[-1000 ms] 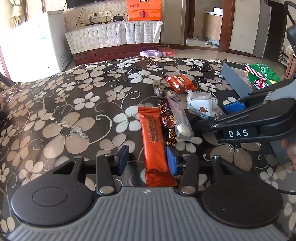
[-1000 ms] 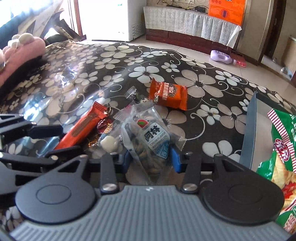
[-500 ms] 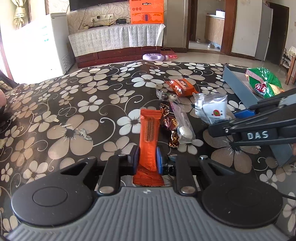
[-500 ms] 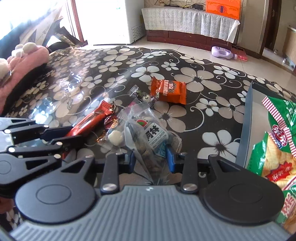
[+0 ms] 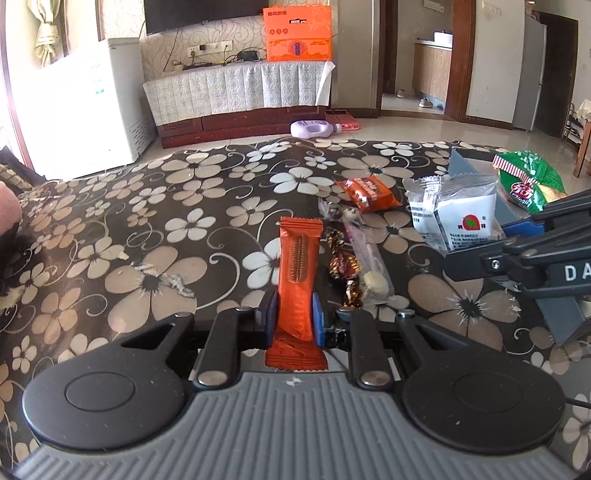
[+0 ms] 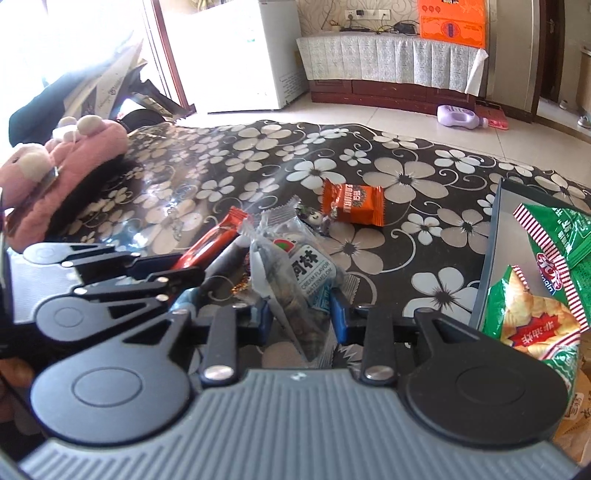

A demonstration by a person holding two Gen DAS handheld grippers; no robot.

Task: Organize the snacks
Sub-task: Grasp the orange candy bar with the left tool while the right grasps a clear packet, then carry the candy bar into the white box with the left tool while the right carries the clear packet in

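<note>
My left gripper (image 5: 294,318) is shut on a long orange bar wrapper (image 5: 297,269), whose far end points away over the flowered tablecloth (image 5: 147,229). My right gripper (image 6: 300,315) is shut on a clear packet of seeds (image 6: 295,280) and holds it above the cloth; that packet (image 5: 456,218) also shows at the right of the left wrist view. An orange snack pack (image 6: 351,205), small brown foil candies (image 5: 341,258) and a clear wrapped sweet (image 5: 369,266) lie on the cloth. A grey box (image 6: 495,254) at the right holds green chip bags (image 6: 546,280).
A pink plush slipper (image 6: 70,166) lies on the cloth at the far left. Beyond the table stand a white freezer (image 5: 96,107), a low cabinet with an orange box (image 5: 298,33) and a purple bottle (image 5: 314,127) on the floor.
The left jaws closed onto the orange bar. The right jaws tightened on the seed packet and lifted it off the cloth toward the grey box.
</note>
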